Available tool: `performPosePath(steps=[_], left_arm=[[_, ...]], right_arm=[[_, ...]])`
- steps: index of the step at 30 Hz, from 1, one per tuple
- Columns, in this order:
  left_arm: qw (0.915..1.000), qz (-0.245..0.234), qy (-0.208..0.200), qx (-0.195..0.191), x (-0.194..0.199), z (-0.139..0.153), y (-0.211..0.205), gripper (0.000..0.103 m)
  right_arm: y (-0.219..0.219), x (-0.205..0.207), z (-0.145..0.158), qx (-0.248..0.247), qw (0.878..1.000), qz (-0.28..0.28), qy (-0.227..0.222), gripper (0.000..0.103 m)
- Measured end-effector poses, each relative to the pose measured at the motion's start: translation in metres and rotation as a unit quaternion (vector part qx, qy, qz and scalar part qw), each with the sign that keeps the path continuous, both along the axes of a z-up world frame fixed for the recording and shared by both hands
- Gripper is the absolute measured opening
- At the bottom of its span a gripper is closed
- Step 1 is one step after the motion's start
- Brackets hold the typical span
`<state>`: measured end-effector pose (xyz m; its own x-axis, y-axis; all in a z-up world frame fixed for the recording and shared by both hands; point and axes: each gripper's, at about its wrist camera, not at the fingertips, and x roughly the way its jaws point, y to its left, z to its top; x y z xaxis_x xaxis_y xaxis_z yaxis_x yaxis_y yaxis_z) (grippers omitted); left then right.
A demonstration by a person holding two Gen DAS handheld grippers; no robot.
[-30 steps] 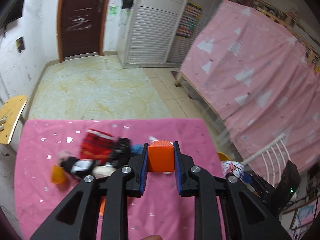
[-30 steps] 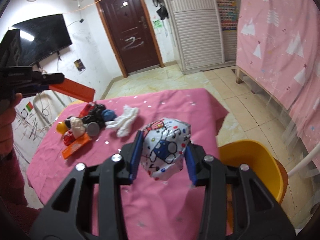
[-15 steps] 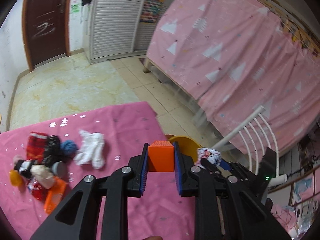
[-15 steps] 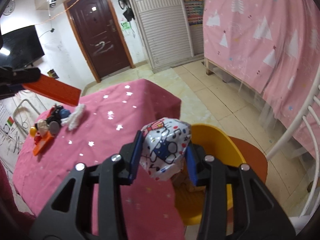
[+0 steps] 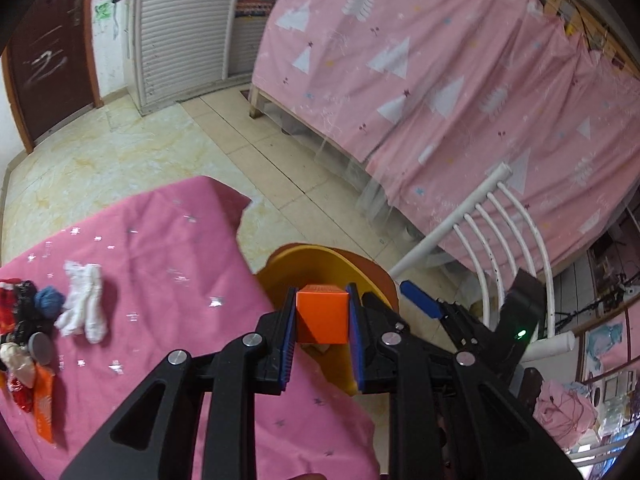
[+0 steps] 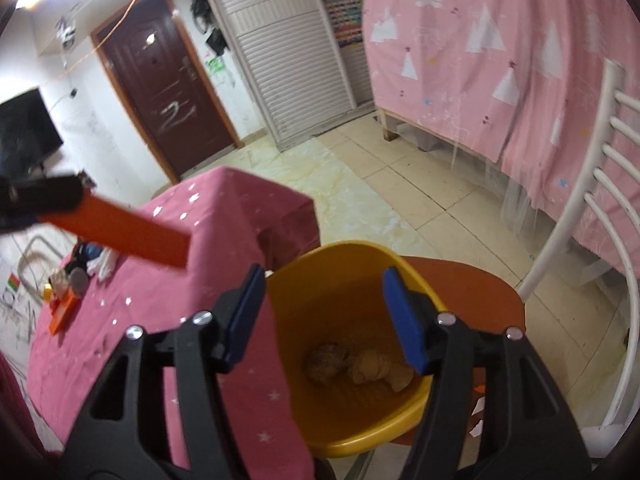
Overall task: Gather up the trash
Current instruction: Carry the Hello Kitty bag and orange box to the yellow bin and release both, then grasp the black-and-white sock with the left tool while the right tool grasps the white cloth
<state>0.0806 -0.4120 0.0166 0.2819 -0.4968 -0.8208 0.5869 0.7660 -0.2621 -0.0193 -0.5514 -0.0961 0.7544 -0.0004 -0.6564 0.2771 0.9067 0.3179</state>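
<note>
Pink-clothed table (image 5: 168,248) sat beside yellow plastic bin (image 6: 344,280); left claw (image 5: 322,320) clamped long orange box (image 5: 322,316) end-on, long axis along the fingers; right claw (image 6: 324,312) opening, empty.

Right gripper (image 6: 324,312) held over the yellow bin (image 6: 416,280)
Its jaws are opening with nothing between them; crumpled scraps (image 6: 360,368) are seen inside the bin.

one orange box (image 5: 322,312), one yellow bin (image 6: 352,280), two tan wads (image 6: 360,366), one white chair (image 5: 508,240)
</note>
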Motion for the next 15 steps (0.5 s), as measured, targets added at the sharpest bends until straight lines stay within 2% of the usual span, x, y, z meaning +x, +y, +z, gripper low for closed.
performPosePath(steps=[2,4,5,15], left_arm=[[0.9999,-0.009,0.007,0.008,-0.002,-0.007,-0.010,0.021],[0.9997,-0.014,0.013,0.012,-0.003,-0.014,-0.018,0.039],[0.9997,-0.015,0.016,0.012,-0.004,-0.016,-0.020,0.043],[0.9997,-0.006,0.014,0.020,-0.003,-0.019,-0.015,0.043]], right_arm=[[-0.005,-0.004,0.000,0.005,1.000,-0.005,-0.005,0.060],[-0.007,-0.007,0.001,0.008,1.000,-0.005,-0.008,0.060],[-0.007,-0.007,0.001,0.009,1.000,-0.004,-0.010,0.060],[0.004,-0.006,0.005,0.004,1.000,0.017,-0.012,0.060]])
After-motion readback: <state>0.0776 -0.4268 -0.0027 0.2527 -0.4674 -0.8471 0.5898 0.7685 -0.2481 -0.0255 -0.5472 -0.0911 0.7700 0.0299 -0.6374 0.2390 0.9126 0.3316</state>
